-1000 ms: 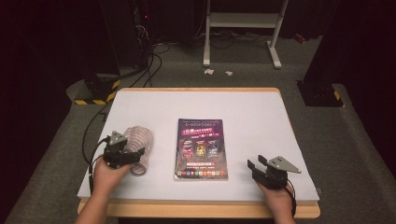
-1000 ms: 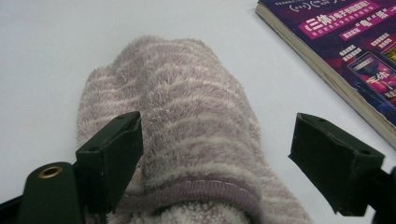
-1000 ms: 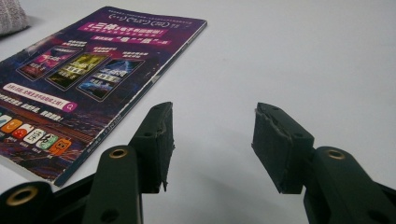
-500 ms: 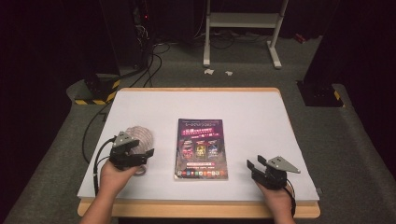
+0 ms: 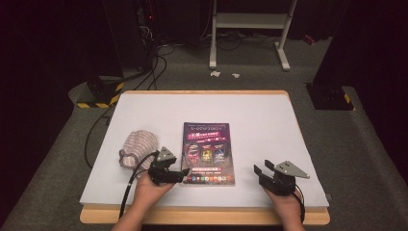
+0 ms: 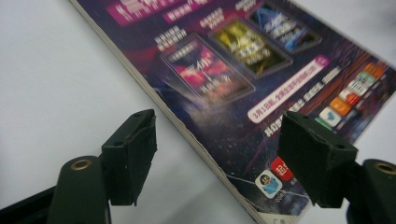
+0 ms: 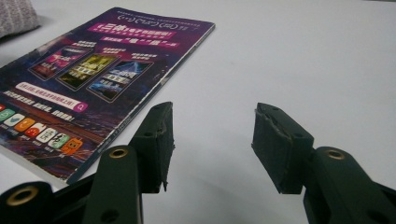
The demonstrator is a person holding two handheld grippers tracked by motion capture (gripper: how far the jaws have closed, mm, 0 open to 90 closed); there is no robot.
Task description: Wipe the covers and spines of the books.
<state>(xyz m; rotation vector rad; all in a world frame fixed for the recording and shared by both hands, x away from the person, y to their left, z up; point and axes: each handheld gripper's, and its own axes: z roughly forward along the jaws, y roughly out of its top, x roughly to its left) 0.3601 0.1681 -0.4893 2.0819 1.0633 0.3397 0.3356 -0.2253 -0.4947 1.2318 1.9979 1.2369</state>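
Bare table (image 5: 269,110) lies open around the magazine (image 5: 208,153); striped cloth (image 5: 138,148) blocks its left.

Black hand-held gripper (image 5: 184,173) each hand, grey three-cornered top plates, trailing black cables, brass screws

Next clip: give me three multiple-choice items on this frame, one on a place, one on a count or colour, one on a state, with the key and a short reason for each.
1. Where does the knitted bundle lie relative to the magazine?
A. To its left in the high view
B. On top of it
C. To its right, by the far table edge

2. How many framed pictures stand in a row on the magazine's cover?
A. One
B. Three
C. Five

3. How are the jaws of the left gripper?
A. Clamped on the knitted bundle
C. Pressed flat together
B. Apart, astride the magazine's near left edge, pads not touching it

Key: 1 A, the bundle sits left of the magazine on the white table. 2 B, the right gripper view shows three. 3 B, the left gripper view shows both pads clear of the cover.
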